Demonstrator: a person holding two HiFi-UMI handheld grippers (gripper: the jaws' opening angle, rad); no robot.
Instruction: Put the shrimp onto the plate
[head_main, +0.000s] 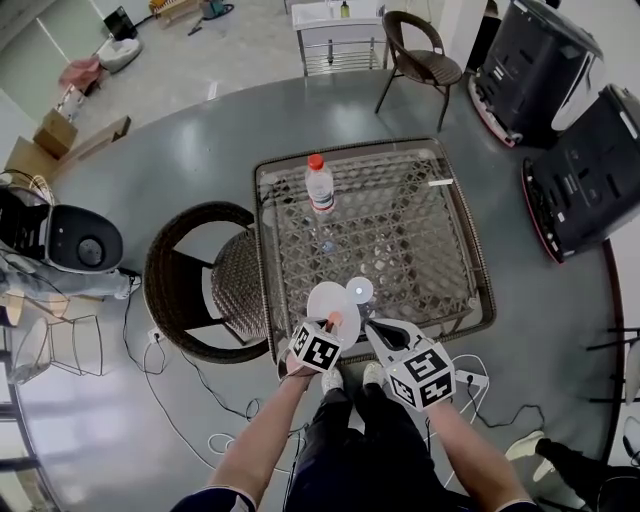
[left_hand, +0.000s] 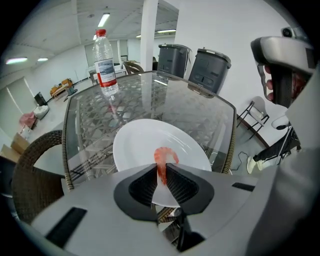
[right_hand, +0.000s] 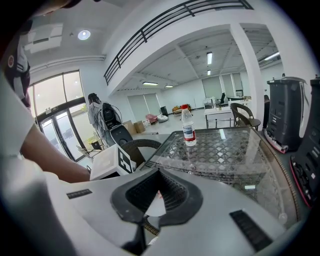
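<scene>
Forearms reach down to two grippers at the near edge of the glass tabletop. The left gripper points over a white plate with the orange shrimp at its tips. The right gripper sits just beside it, near the plate's rim. A water bottle stands farther back.

From the left gripper view, the fingers pinch the shrimp by its tail, the narrow gap filled by it. Its curled body pokes out above the plate; whether it touches the plate cannot be told.

From the right gripper view, the fingers meet at their tips with nothing between them.
</scene>
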